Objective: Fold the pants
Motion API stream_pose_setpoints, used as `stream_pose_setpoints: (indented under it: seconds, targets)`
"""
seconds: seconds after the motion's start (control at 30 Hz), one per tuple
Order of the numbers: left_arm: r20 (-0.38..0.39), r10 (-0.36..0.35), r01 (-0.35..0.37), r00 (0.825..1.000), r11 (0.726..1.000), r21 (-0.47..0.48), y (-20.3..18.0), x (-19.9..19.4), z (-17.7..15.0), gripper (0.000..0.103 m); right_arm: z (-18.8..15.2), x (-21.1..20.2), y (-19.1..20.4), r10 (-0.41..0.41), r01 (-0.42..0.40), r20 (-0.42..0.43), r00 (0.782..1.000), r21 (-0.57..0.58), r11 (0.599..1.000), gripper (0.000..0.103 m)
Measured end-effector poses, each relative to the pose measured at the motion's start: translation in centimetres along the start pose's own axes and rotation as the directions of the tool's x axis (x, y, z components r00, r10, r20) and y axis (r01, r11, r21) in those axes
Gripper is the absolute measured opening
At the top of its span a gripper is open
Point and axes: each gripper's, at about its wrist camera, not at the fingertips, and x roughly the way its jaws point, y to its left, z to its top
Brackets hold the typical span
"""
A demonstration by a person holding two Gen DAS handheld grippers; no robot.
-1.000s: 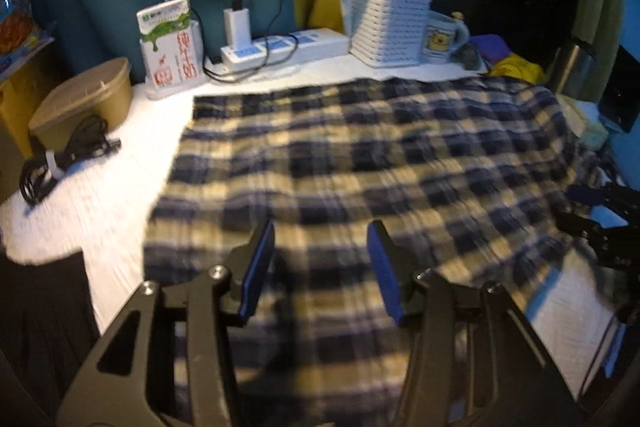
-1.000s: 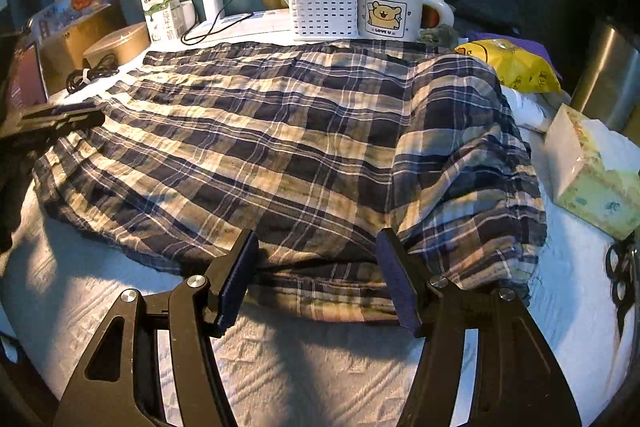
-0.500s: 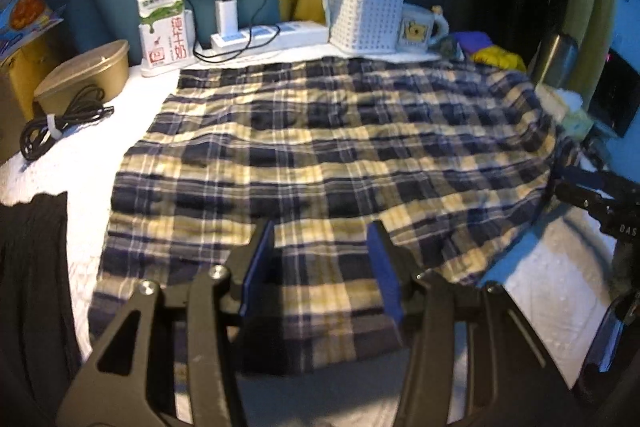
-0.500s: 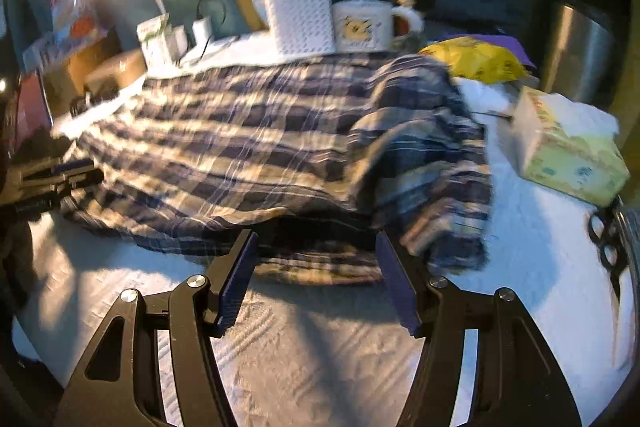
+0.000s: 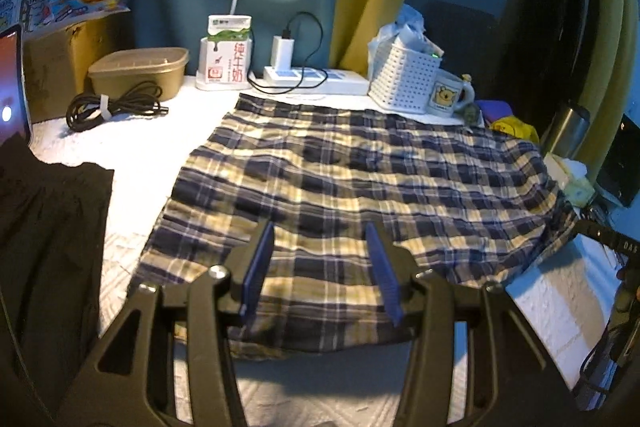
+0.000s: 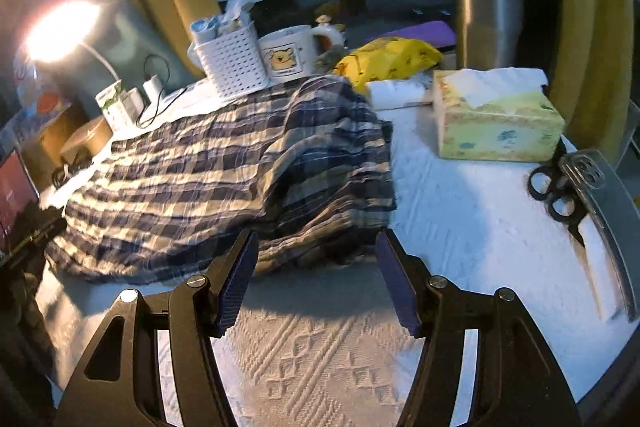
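Note:
The blue and cream plaid pants (image 5: 352, 195) lie spread on the white textured cloth; they also show in the right wrist view (image 6: 224, 171), bunched up at their right end. My left gripper (image 5: 320, 263) is open and empty above the near edge of the pants. My right gripper (image 6: 314, 275) is open and empty just in front of the bunched near right edge. The right gripper shows at the right edge of the left wrist view (image 5: 612, 239), and the left gripper at the left edge of the right wrist view (image 6: 32, 231).
A black garment (image 5: 44, 243) lies at the left. At the back stand a milk carton (image 5: 226, 53), power strip (image 5: 316, 79), white basket (image 5: 404, 79), mug (image 5: 448, 99), brown container (image 5: 140, 71) and coiled cable (image 5: 112, 105). A tissue box (image 6: 496, 119), scissors (image 6: 556, 195) and steel flask (image 6: 488, 19) stand at the right.
Both grippers have pulled back and risen from the pants, staying open. The right end of the pants now lies more bunched and nearer the middle.

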Motion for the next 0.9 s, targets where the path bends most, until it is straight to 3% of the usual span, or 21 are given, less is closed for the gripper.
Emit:
stream_pose_setpoints:
  seconds: [0.13,0.3,0.53,0.73,0.77,0.87,0.9]
  targets:
    - [0.008,0.001,-0.001,1.0,1.0,0.009,-0.3,-0.2,0.0,0.05,0.0,0.9,-1.4,-0.008,0.011,-0.041,0.999,0.077,0.997,0.065]
    - [0.029,-0.009,0.009,1.0,1.0,0.0,0.0,-0.7,-0.1,0.05,-0.6,2.6,-2.2,0.054,-0.033,-0.112,0.992,0.183,0.982,0.065]
    - [0.001,-0.073,0.073,0.997,0.997,-0.018,0.3,-0.2,0.0,0.05,0.5,3.7,-2.6,0.113,-0.087,-0.093,0.989,0.25,0.964,0.065]
    - [0.003,-0.049,0.049,0.999,0.998,0.044,0.3,-0.8,0.4,0.05,2.1,5.4,-4.3,0.183,-0.15,-0.047,0.982,0.395,0.906,0.065]
    - [0.007,-0.045,0.044,0.999,0.998,0.044,0.6,-1.0,0.5,0.05,2.3,5.6,-4.4,0.182,-0.151,-0.039,0.982,0.404,0.902,0.062]
    - [0.018,-0.028,0.027,0.999,0.999,0.04,1.4,-1.5,1.1,0.05,3.0,6.5,-4.4,0.165,-0.142,-0.022,0.986,0.409,0.901,0.024]
    - [0.021,-0.019,0.019,1.0,0.999,0.04,1.7,-1.6,1.3,0.05,3.0,6.9,-4.5,0.181,-0.158,-0.016,0.983,0.417,0.895,0.021]
